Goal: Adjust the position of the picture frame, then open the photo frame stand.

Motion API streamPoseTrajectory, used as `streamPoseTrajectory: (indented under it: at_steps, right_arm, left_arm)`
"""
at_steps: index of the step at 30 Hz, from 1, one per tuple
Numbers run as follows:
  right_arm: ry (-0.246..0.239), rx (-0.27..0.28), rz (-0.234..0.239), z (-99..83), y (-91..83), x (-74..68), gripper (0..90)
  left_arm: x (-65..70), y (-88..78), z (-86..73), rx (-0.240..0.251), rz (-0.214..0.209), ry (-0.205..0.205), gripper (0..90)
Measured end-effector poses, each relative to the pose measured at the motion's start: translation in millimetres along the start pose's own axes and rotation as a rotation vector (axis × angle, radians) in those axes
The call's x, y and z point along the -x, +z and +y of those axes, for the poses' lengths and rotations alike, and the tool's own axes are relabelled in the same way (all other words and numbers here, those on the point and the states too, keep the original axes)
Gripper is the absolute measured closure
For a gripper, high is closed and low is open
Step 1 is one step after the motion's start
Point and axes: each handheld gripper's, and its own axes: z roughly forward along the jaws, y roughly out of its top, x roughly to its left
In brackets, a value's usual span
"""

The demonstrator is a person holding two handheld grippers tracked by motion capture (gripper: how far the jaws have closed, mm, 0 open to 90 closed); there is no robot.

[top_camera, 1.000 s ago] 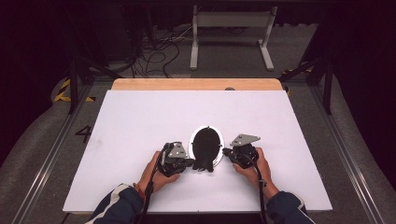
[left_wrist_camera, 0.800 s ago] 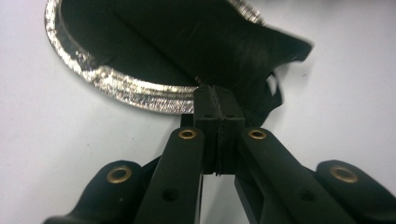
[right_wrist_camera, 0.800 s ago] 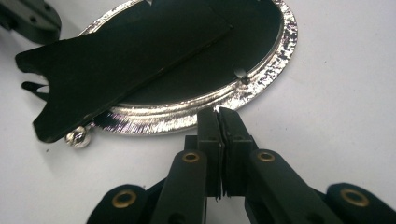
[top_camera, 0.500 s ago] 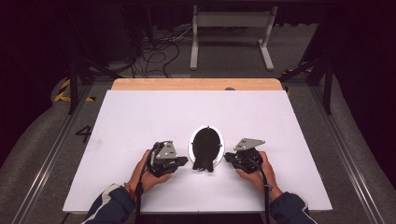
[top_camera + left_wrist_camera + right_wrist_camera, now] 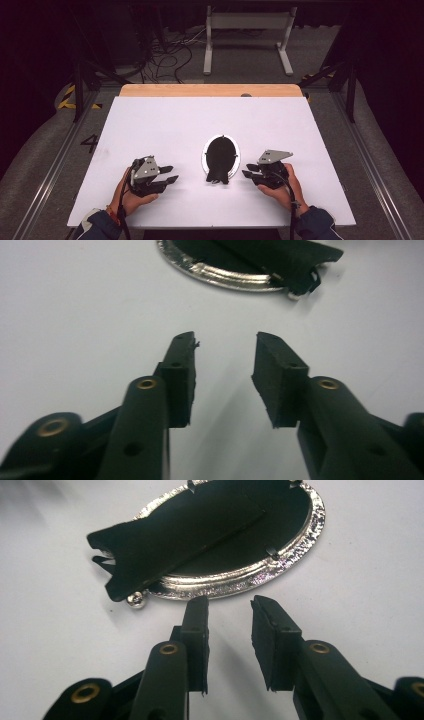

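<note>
High view: one oval silver picture frame (image 5: 220, 160) lies back-up on the white desk (image 5: 165, 120), between two grippers; the left gripper (image 5: 167, 179) sits well apart from it, the right gripper (image 5: 248, 174) just beside it.

Left gripper view: jaws have just been opening, nothing between them.

Right gripper view: likewise parted and empty, near the frame's rim.

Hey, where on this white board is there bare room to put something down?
The far half of the white board, between the oval frame and the wooden strip, is bare, as are both side margins. The near middle is crowded: the left hand-held gripper and right hand-held gripper flank the frame.
</note>
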Motion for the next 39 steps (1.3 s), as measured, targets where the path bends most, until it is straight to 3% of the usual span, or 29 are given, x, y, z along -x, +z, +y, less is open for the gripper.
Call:
streamPoseTrajectory:
  at_steps: [7,14,20,24,28,36,38,39]
  right_arm:
    - [0.001,-0.002,0.017,-1.0,-8.0,-4.0,66.2]
    - [0.018,-0.01,0.046,-5.7,-10.5,-7.7,64.0]
    - [0.007,-0.056,0.064,-4.6,-0.7,-16.3,63.8]
    - [0.002,-0.094,0.059,-2.2,8.7,-24.7,61.8]
    - [-0.009,-0.11,0.046,2.4,16.0,-36.6,59.3]
    - [0.003,-0.119,0.017,8.5,27.0,-49.1,52.5]
    - [-0.034,-0.133,0.004,10.9,28.9,-53.9,52.3]
    - [-0.027,-0.132,-0.004,11.1,29.5,-54.4,52.3]
  left_arm:
    - [-1.6,-14.6,-19.3,-0.009,0.038,-0.024,43.7]
    - [-6.0,-24.1,-34.9,-0.024,0.059,-0.079,33.0]
    - [-8.5,-32.5,-41.9,-0.014,0.068,-0.094,29.0]
    - [-10.9,-31.5,-45.8,-0.021,0.061,-0.135,27.1]
    - [-8.7,-30.1,-44.1,-0.03,0.061,-0.102,26.3]
    - [-5.7,-29.0,-43.1,-0.026,0.066,-0.096,25.7]
    - [-5.8,-29.1,-42.5,-0.019,0.067,-0.092,25.7]
    - [-5.9,-29.0,-42.9,-0.023,0.068,-0.096,25.7]
